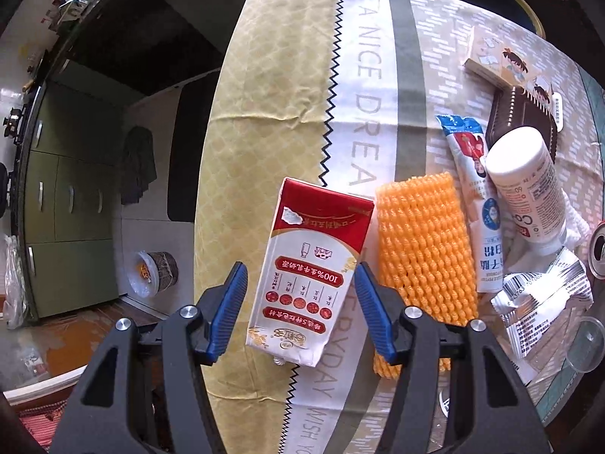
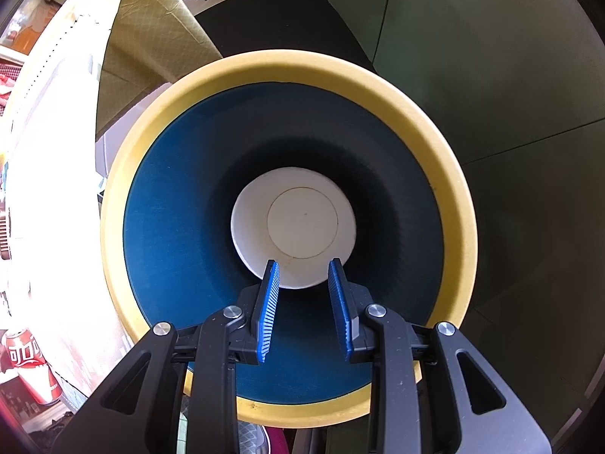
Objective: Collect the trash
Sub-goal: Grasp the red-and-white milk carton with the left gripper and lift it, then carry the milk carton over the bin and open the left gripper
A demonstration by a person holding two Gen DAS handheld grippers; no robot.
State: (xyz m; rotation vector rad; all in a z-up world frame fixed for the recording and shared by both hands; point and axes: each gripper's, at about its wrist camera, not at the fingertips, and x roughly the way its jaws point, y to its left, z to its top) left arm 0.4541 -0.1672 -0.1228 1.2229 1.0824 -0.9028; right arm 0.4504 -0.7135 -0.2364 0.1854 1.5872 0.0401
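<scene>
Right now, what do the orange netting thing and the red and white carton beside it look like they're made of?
The orange netting looks like soft foam mesh, matte, judging by its puffy woven lattice of open cells. The red and white carton looks like coated paperboard with a slight sheen: crisp folded edges, printed faces, and a torn patch of paper near its top. The left gripper straddles it, open.

The surface [image 1: 264,121] is covered by a yellow, white and grey printed cloth. Lying directly on it: a red-and-white milk carton [image 1: 308,280], an orange foam fruit net [image 1: 423,249], a white-and-blue tube wrapper [image 1: 476,204] and a crumpled white barcode wrapper [image 1: 540,302].
</scene>
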